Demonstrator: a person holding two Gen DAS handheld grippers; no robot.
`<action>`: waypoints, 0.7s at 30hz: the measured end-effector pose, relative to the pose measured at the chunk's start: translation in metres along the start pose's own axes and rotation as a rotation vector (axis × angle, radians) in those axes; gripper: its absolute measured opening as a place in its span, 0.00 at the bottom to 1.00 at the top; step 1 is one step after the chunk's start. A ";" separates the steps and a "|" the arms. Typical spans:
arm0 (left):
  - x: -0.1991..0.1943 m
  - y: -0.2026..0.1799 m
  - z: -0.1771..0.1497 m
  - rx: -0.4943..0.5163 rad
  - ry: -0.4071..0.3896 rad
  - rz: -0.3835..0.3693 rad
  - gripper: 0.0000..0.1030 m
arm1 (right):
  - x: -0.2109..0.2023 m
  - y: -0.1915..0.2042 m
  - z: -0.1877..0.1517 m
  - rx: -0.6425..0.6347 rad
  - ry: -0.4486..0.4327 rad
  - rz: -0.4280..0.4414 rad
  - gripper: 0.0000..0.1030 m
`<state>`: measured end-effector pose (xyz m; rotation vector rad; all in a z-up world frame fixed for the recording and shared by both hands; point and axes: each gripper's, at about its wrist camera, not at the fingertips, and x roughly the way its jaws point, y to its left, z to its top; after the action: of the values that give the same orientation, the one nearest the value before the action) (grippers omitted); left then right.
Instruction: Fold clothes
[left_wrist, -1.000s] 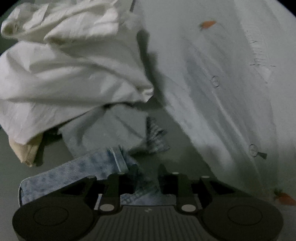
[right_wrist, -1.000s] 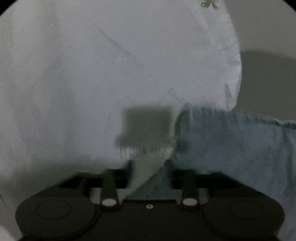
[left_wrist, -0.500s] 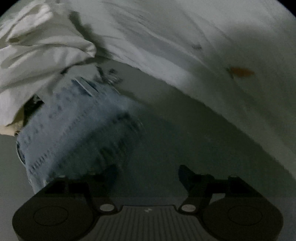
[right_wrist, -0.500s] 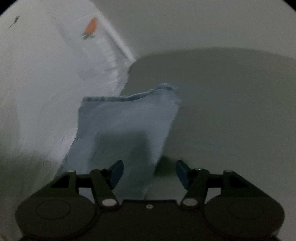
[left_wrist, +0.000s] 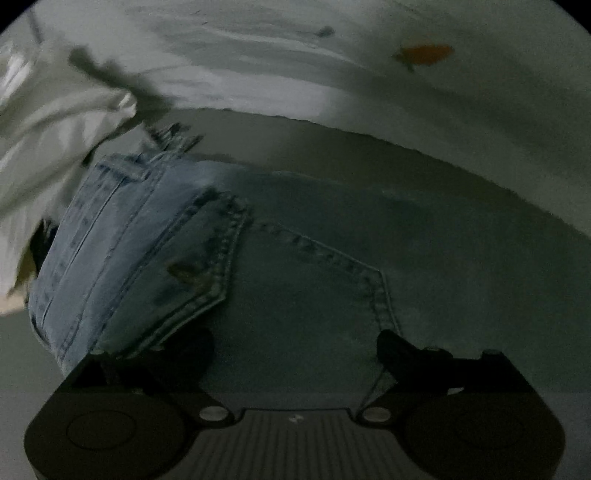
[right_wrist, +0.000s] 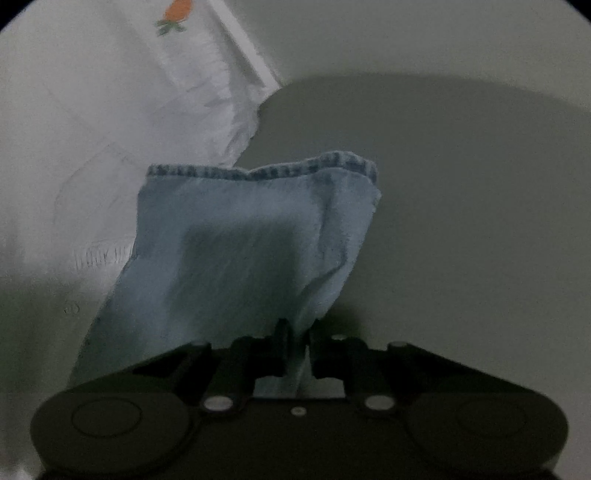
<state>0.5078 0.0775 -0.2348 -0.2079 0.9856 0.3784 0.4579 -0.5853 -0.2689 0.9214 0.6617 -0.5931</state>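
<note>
The right gripper (right_wrist: 297, 338) is pinched tight on the faded light-blue denim jeans (right_wrist: 240, 251), with the hemmed leg end straight ahead of its fingers. The left gripper (left_wrist: 295, 347) is spread wide and holding nothing, with the jeans' pocket end right between its fingers.

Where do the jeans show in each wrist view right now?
Left wrist: the jeans fill the centre, pocket end, under the open left gripper.
Right wrist: hem end at centre, pinched in the shut right gripper.
Shared landmark: the white carrot-print cloth.

A grey table (right_wrist: 461, 184) is bearing jeans (left_wrist: 295, 266), a white carrot-print garment (left_wrist: 369, 66) lying beyond them, and crumpled white cloth (left_wrist: 48, 140) lying alongside.
</note>
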 end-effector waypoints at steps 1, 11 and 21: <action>-0.004 0.005 -0.001 -0.004 0.000 -0.016 0.92 | -0.003 -0.001 -0.002 0.030 0.003 0.008 0.17; -0.036 0.035 -0.014 0.023 -0.008 -0.108 0.94 | -0.029 -0.002 -0.119 0.368 0.228 0.403 0.99; -0.046 0.076 -0.014 0.124 0.034 -0.324 0.94 | -0.038 0.054 -0.263 0.582 0.423 0.726 1.00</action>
<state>0.4436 0.1325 -0.2036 -0.2569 0.9861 0.0177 0.4031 -0.3261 -0.3286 1.7557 0.4731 0.0877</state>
